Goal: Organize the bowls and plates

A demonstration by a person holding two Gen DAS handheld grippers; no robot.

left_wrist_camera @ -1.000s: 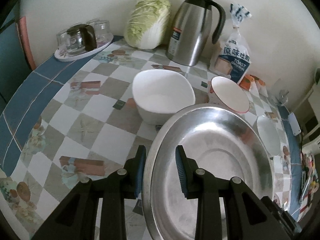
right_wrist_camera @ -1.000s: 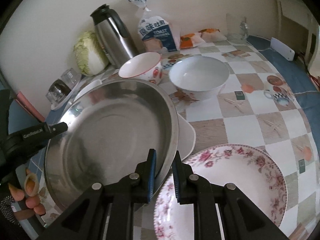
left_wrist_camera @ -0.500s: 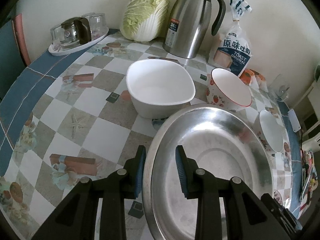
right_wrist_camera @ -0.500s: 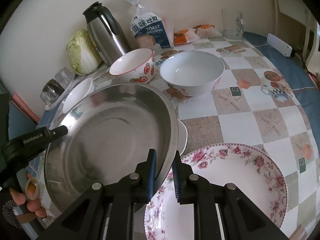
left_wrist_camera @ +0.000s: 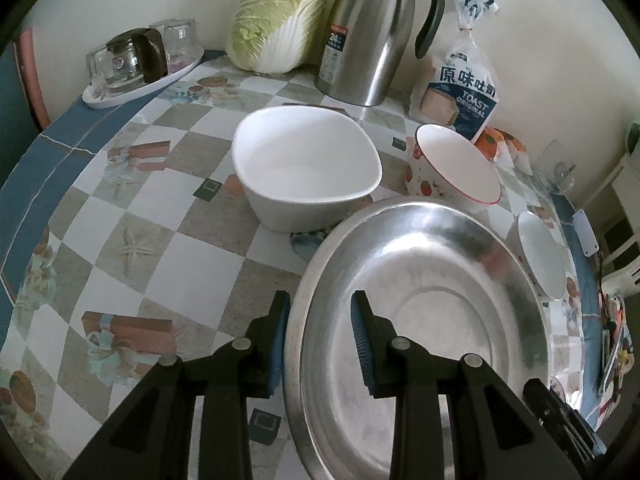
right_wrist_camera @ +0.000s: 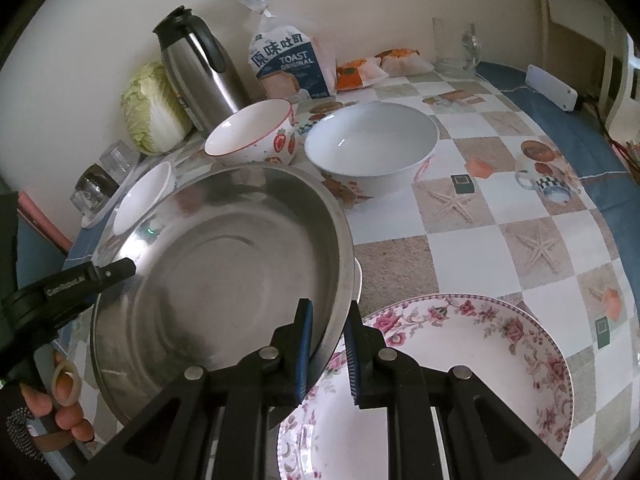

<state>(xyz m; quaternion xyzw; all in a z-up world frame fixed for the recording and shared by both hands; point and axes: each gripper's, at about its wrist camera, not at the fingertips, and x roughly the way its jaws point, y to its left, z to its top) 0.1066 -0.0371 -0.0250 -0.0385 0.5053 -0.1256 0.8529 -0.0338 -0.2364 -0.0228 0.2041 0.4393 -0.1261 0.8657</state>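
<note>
A big steel basin (left_wrist_camera: 420, 320) is held above the table by both grippers. My left gripper (left_wrist_camera: 320, 312) is shut on its left rim, one blue pad outside and one inside. My right gripper (right_wrist_camera: 329, 320) is shut on its right rim (right_wrist_camera: 340, 280). Under that rim lies a floral plate (right_wrist_camera: 460, 380). A white rim (right_wrist_camera: 359, 280) peeks out below the basin. Behind stand a squarish white bowl (left_wrist_camera: 308, 168), a strawberry bowl (left_wrist_camera: 456, 168) and a round white bowl (right_wrist_camera: 372, 148). The left gripper (right_wrist_camera: 80, 280) and a hand show at the left of the right wrist view.
Along the wall stand a cabbage (left_wrist_camera: 276, 16), a steel jug (left_wrist_camera: 372, 32), a toast bag (left_wrist_camera: 460, 84) and a tray of glasses (left_wrist_camera: 136, 68). A glass mug (right_wrist_camera: 456, 48) and snack packs (right_wrist_camera: 372, 66) sit at the back right. The checked tablecloth (right_wrist_camera: 480, 220) is bare on the right.
Both grippers keep their hold on the basin. The views have shifted only slightly, with the bowls behind sitting a little nearer in frame.
</note>
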